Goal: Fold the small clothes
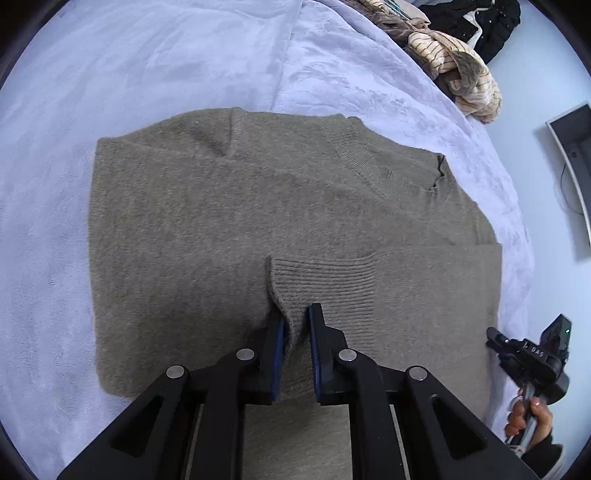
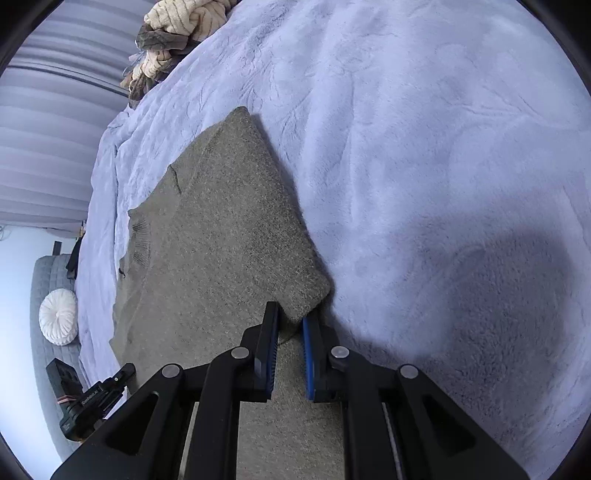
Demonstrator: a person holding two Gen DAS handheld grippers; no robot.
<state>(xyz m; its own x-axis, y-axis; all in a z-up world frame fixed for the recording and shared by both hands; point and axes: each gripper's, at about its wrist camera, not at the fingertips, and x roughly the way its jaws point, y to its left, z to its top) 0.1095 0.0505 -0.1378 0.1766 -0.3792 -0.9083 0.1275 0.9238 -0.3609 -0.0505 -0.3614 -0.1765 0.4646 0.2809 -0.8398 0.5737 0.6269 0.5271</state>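
Left gripper (image 1: 295,325) first: its blue-padded fingers pinch a ribbed fold of the grey-brown sweater (image 1: 229,206), right at the near edge of the garment. Over to the right gripper (image 2: 291,319), and it's clamped on the sweater's near right corner, cloth bunched between the pads. Beyond both, the sweater lies spread flat on the pale lilac blanket (image 1: 110,74) covering the bed, one panel already folded across on the right. Farther back, a heap of striped cream and brown clothes (image 1: 458,70) sits at the far edge, with dark garments (image 1: 476,18) behind it.
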